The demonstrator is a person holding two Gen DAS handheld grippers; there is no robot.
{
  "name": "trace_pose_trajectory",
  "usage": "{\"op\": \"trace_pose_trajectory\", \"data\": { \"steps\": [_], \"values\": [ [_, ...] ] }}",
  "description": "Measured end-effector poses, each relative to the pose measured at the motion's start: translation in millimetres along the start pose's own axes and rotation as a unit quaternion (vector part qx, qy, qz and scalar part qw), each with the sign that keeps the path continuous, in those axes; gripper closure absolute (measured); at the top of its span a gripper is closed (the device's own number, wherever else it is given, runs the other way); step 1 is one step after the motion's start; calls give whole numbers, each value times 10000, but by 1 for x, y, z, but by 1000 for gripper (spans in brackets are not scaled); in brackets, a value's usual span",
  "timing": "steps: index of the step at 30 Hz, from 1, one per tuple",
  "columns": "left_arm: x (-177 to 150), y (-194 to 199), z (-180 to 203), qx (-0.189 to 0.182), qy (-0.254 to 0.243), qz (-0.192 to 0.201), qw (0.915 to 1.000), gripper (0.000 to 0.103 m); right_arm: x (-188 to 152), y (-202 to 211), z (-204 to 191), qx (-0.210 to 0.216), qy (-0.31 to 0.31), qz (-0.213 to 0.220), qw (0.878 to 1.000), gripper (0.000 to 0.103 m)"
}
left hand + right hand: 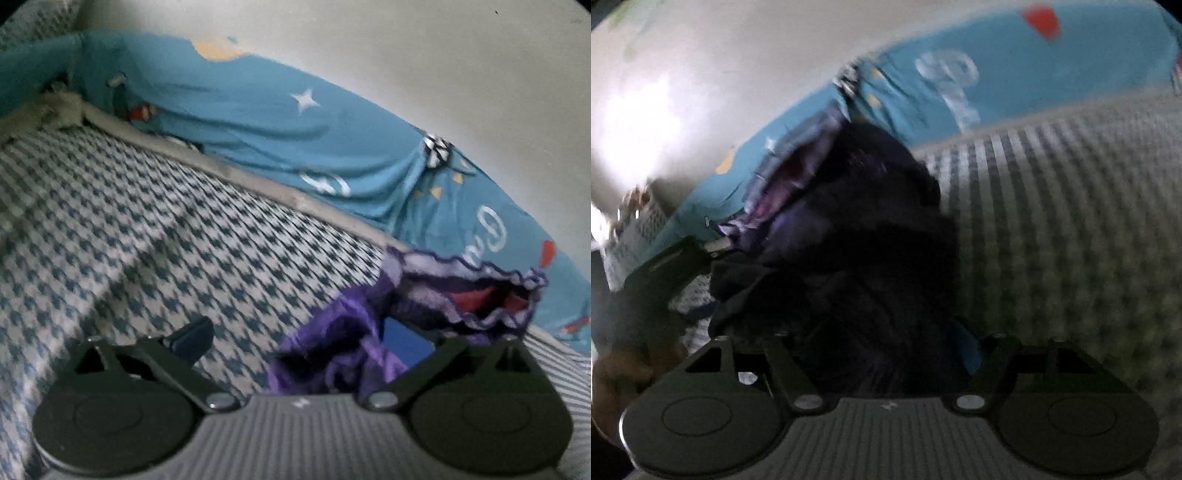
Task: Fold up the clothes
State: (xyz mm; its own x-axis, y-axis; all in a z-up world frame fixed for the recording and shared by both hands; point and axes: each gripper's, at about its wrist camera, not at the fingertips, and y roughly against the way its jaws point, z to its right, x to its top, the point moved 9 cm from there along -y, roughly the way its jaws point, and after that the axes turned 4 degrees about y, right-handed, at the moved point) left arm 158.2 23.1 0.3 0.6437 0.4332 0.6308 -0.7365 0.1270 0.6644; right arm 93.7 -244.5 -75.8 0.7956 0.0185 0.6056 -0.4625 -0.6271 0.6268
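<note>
Left wrist: purple garment crumpled, ruffled opening facing up-right.

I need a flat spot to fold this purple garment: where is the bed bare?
Bare: the houndstooth cover, from the grey edging beside the blue sheet down to the left tool. Crowded: the purple garment bunches at the tool's right side.

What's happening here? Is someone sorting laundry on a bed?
A person with a hand-held gripper in each hand is folding a purple garment with a frilled edge on a houndstooth-patterned bed cover. The left gripper stands wide open, the garment at its right finger. The right gripper has the bunched cloth between its fingers; whether it grips is unclear.
</note>
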Motion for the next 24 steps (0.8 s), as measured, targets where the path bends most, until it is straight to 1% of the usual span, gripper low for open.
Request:
{"op": "trace_pose_trajectory", "data": {
  "steps": [2, 4, 7, 10, 12, 15, 18, 24],
  "values": [
    [-5, 1, 3, -192, 40, -188, 9996, 0, -1, -3, 2, 108, -182, -24, 9998, 33],
    [-9, 5, 6, -336, 10, -301, 9990, 0, -1, -4, -1, 221, -183, -8, 9996, 47],
    [-16, 12, 9, -612, -3, -465, 9970, 0, -1, -3, -11, 369, 29, 60, 9993, 57],
    [-23, 19, 11, -872, -14, -623, 9942, 0, -2, -2, -24, 523, 286, 108, 9982, 62],
    [-24, 23, 11, -949, -23, -676, 9932, 0, -2, -4, -34, 635, 482, 149, 9967, 63],
    [-21, 28, 6, -965, -103, -621, 9933, 0, -5, -5, -51, 811, 825, 200, 9931, 63],
    [-16, 33, -1, -1001, -53, -537, 9935, 0, -12, -7, -70, 959, 1154, 207, 9885, 63],
    [-8, 39, -10, -1038, -27, -453, 9936, 0, -28, -19, -103, 1040, 1701, 186, 9797, 63]
  ]
}}
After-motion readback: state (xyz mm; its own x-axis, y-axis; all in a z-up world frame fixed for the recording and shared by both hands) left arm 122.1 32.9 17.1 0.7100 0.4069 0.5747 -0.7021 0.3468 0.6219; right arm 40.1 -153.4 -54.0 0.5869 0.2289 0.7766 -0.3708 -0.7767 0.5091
